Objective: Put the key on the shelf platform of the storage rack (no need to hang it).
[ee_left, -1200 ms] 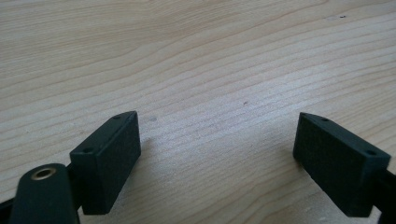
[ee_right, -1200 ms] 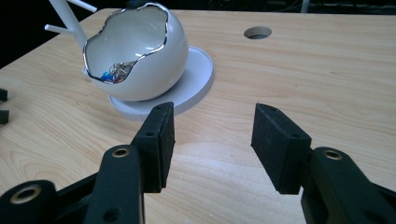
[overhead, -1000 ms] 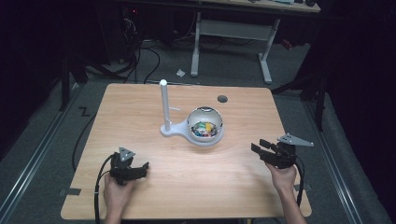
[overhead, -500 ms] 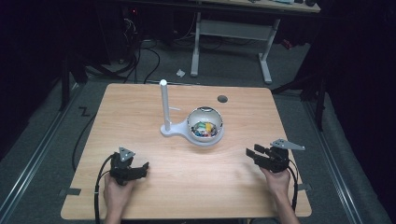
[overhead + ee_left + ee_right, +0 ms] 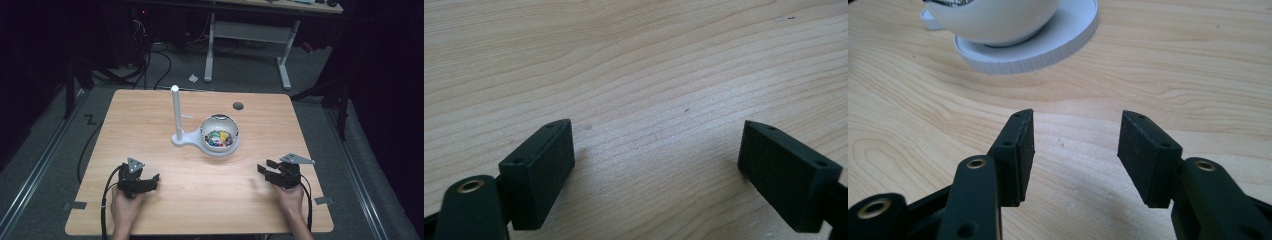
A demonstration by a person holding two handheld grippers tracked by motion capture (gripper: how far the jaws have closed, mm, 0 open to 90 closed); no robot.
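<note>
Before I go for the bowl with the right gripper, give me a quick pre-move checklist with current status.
1. Right gripper open, nothing between its jaws: ok.
2. Left gripper open, empty, low over bare table: ok.
3. Path from right gripper to white bowl free of obstacles: ok.
4. Bowl seated on its round white base: ok.
5. White post upright beside the bowl: ok.
6. What the colourful pieces in the bowl are: cannot tell.

Pale wood-grain tabletop [image 5: 150, 120]; white bowl [image 5: 220, 135] holding multicoloured pieces [image 5: 218, 138]; white stand with upright post [image 5: 176, 112]; black two-jaw grippers [image 5: 150, 180].
</note>
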